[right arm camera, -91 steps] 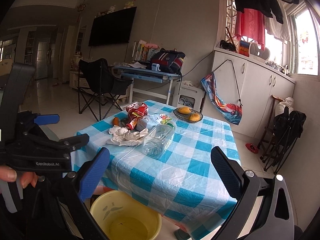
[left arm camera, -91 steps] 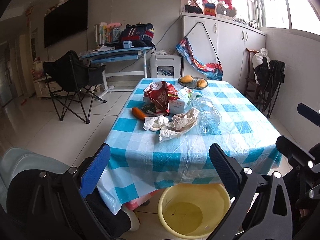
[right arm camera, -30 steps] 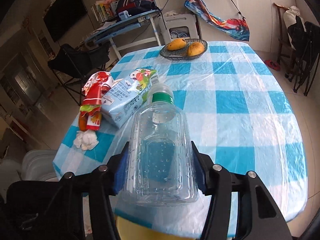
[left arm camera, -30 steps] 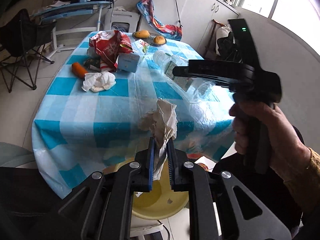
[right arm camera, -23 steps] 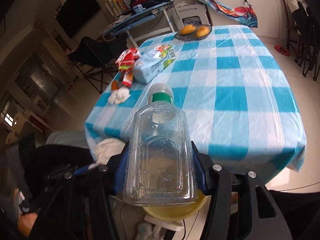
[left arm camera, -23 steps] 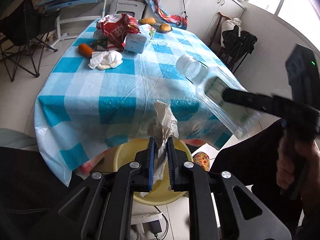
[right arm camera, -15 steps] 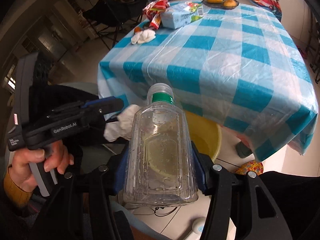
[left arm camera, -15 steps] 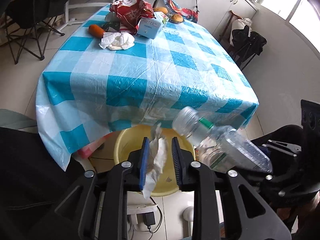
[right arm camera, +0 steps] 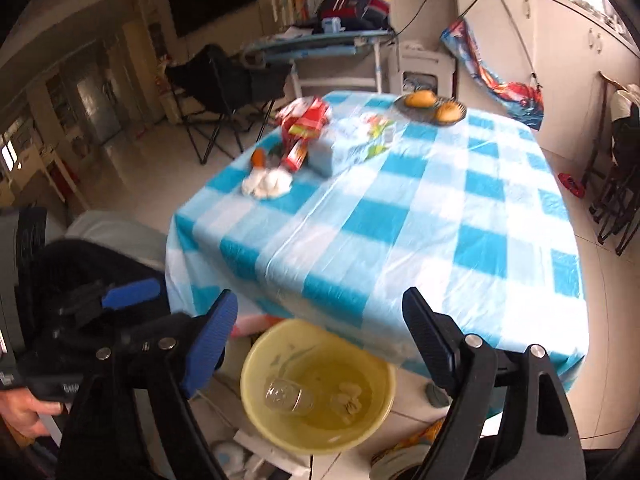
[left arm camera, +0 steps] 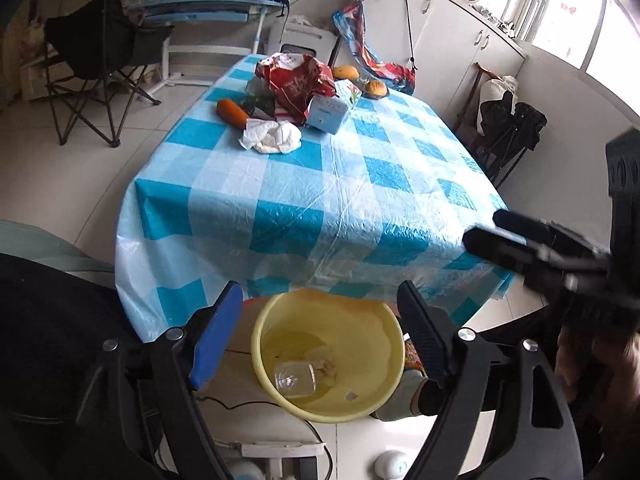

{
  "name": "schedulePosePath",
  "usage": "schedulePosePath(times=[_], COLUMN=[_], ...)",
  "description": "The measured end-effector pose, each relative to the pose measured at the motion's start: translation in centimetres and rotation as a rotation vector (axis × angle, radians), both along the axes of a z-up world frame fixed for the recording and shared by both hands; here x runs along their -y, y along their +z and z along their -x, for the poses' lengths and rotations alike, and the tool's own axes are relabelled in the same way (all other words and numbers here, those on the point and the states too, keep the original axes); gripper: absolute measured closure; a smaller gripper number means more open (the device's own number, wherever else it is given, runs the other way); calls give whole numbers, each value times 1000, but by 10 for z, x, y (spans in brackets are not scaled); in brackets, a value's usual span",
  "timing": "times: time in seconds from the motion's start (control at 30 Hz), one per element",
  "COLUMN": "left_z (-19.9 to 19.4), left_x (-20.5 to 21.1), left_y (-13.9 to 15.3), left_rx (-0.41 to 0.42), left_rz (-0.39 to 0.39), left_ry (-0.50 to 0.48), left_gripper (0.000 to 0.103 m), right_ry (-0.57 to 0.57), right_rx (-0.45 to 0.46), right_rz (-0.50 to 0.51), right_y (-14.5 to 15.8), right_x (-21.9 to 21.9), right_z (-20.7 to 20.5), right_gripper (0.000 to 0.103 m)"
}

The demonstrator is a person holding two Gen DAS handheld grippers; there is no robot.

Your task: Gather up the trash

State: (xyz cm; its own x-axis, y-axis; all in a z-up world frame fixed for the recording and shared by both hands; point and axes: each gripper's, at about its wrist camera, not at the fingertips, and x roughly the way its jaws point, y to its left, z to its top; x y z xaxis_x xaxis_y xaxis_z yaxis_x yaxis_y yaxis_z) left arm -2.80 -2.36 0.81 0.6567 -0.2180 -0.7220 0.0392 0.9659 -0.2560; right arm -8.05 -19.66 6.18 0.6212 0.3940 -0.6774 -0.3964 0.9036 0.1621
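Blue-and-white checked plastic cloth covers the table [left arm camera: 328, 200], which stands in a tiled room with a folding chair [left arm camera: 96, 52] and a desk [left arm camera: 208, 8] at the far left. Near the table's far end, from left to right, lie an orange carrot [left arm camera: 232, 112], a crumpled white tissue [left arm camera: 272, 138], a red snack bag [left arm camera: 296, 84], a light blue carton [left arm camera: 326, 114] and a dish of fruit [right arm camera: 434, 108]. On the floor against the near table edge sits a yellow basin [left arm camera: 280, 396]; inside it the clear plastic bottle [left arm camera: 295, 378] lies on its side toward the left, with the crumpled paper [right arm camera: 349, 398] just to its right. The left gripper [left arm camera: 320, 336] hangs above the basin, its jaws having just spread wide with nothing between them. The right gripper [right arm camera: 318, 340] likewise hangs over the basin, its jaws having just let go and spread, empty; in the left wrist view it shows as a blurred dark shape at the right edge.
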Motion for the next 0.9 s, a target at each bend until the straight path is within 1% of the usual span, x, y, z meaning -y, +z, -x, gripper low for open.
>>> schedulePosePath(times=[0.03, 0.07, 0.1, 0.13, 0.2, 0.3, 0.53, 0.63, 0.67, 0.77, 0.8, 0.9], left_z=[0, 0, 0, -1, -3, -4, -13, -18, -19, -20, -20, -20], left_x=[0, 0, -1, -2, -4, -4, 5, 9, 10, 12, 12, 11], left_y=[2, 4, 4, 5, 5, 3, 2, 5, 5, 4, 3, 3], left_rx=[10, 18, 22, 22, 18, 20, 32, 56, 58, 51, 48, 47], left_rz=[-8, -16, -20, -19, -9, -20, -81, -115, -122, -129, -128, -121], left_ry=[3, 11, 20, 28, 34, 44, 32, 34, 34, 21, 16, 6], left_gripper=[22, 19, 17, 17, 16, 14, 12, 10, 9, 9, 9, 9], right_ry=[-36, -72, -103, -133, -183, -254, -411, -462, -469, -462, -461, -468], right_rx=[26, 53, 74, 87, 91, 81, 27, -1, -15, -157, -160, -164], right_rz=[8, 27, 43, 58, 79, 108, 131, 172, 191, 228, 193, 200], right_y=[5, 8, 8, 8, 7, -2, -23, -34, -39, -57, -57, -57], right_x=[6, 9, 12, 16, 22, 33, 59, 62, 62, 60, 64, 64], right_z=[-10, -21, -32, -45, -73, -119, -191, -213, -219, -241, -241, -238], right_gripper=[19, 15, 11, 10, 9, 8, 7, 7, 7, 7, 7, 7])
